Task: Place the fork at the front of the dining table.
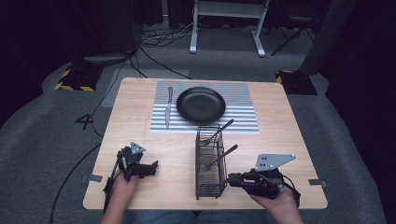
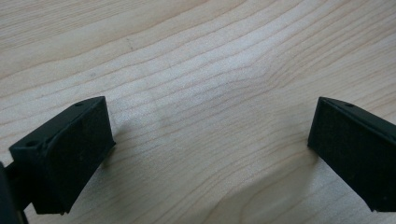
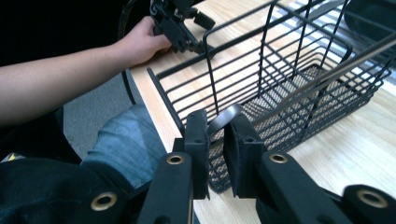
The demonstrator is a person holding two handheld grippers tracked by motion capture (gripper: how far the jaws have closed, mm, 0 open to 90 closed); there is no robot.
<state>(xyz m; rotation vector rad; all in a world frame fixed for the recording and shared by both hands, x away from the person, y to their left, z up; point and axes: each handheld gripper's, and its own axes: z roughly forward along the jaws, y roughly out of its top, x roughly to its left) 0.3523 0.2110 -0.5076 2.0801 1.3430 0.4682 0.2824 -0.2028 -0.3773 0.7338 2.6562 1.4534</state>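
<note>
A black wire basket [image 1: 208,189] stands on the wooden table [image 1: 280,154], with two grey metal utensils [image 1: 220,157] leaning in it. My right gripper [image 1: 229,179] is at the basket's near right corner. In the right gripper view its jaws [image 3: 217,116] are nearly together on the rounded end of a grey utensil handle [image 3: 223,117], just outside the basket [image 3: 280,70]. My left gripper [image 1: 154,167] rests on the table at the front left. It is open [image 2: 210,126], with bare wood between the jaws.
A black plate [image 1: 201,105] sits on a striped placemat [image 1: 243,123] at the back of the table, with a knife [image 1: 167,108] to its left. The other hand and its gripper [image 3: 180,23] are beyond the basket. The table's front edge is close to both hands.
</note>
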